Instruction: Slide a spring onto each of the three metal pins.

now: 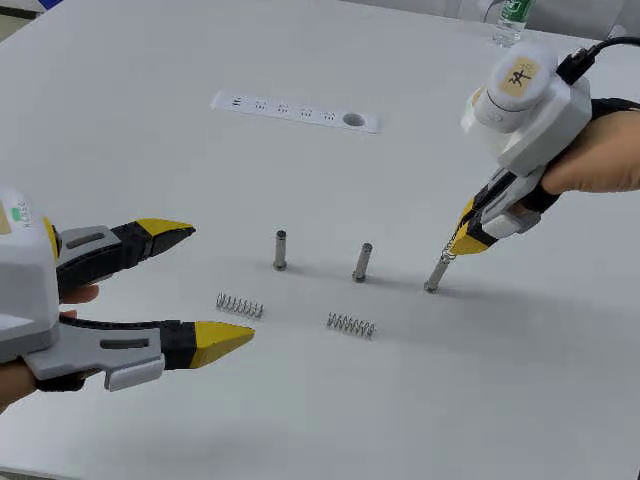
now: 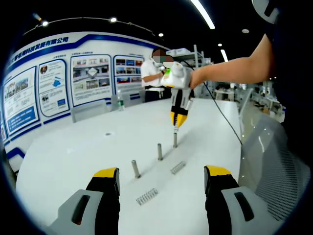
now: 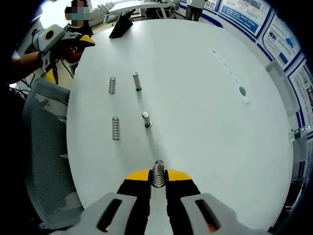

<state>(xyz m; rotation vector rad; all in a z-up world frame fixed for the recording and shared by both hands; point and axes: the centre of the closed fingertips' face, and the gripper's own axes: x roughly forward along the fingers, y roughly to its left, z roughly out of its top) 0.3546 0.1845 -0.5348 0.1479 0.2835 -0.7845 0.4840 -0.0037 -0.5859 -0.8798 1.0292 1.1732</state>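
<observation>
Three short metal pins stand upright in a row on the white table: left pin [image 1: 280, 250], middle pin [image 1: 362, 262], right pin [image 1: 436, 273]. My right gripper [image 1: 460, 245] is shut on a spring [image 3: 158, 175] held at the top of the right pin [image 3: 159, 163]. Two more springs lie flat in front of the pins, one [image 1: 240, 306] near the left pin and one [image 1: 351, 324] near the middle pin. My left gripper [image 1: 222, 284] hangs open to the left of the pins, with nothing between its jaws. From the left gripper view [image 2: 161, 172] the pins [image 2: 159, 151] stand ahead.
A white power strip [image 1: 295, 111] is set into the table behind the pins. A bottle [image 1: 513, 20] stands at the far right edge. A grey mesh chair [image 3: 46, 156] sits beside the table. A person stands beyond the table's far side.
</observation>
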